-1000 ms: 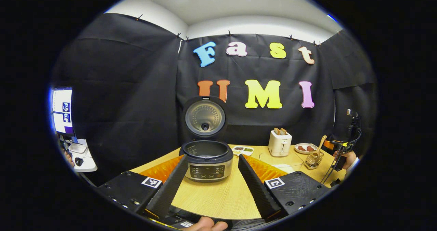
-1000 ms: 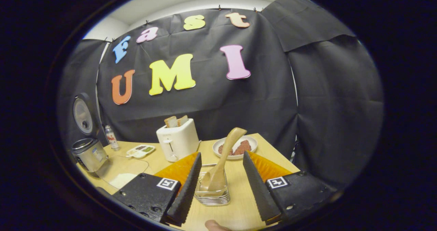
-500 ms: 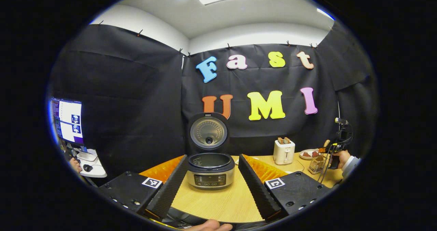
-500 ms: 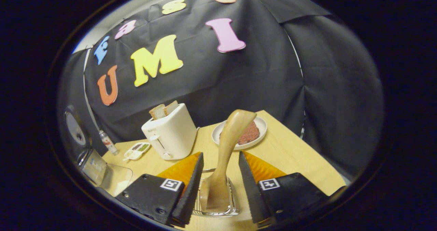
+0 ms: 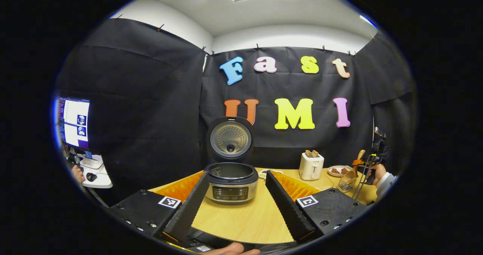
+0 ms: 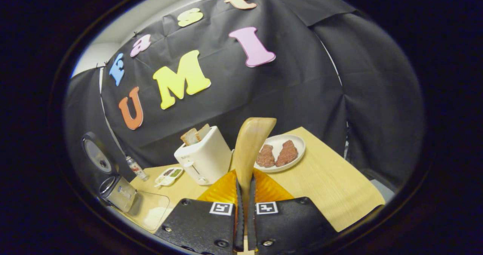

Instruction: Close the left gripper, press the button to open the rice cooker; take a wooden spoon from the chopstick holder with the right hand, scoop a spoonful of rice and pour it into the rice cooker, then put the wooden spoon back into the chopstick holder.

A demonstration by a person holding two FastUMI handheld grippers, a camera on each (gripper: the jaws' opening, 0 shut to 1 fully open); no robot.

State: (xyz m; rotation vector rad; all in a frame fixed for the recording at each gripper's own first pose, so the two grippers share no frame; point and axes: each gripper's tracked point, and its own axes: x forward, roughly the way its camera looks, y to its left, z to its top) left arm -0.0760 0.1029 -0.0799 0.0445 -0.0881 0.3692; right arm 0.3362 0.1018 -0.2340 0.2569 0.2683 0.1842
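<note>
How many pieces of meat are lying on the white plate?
2. Both lie on the white plate, side by side: one meat piece on its left, the other on its right. Nothing seems hidden behind them.

White toaster [image 6: 205, 155] holding bread, plate [image 6: 281, 153] of meat, sauce tray [image 6: 168, 175]

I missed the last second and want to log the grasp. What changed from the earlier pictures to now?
The right gripper closed its open fingers onto the wooden spoon handle and now clamps it. The left gripper stayed open, aimed at the rice cooker, whose lid stayed up. The toaster and plate kept their places on the table.
</note>
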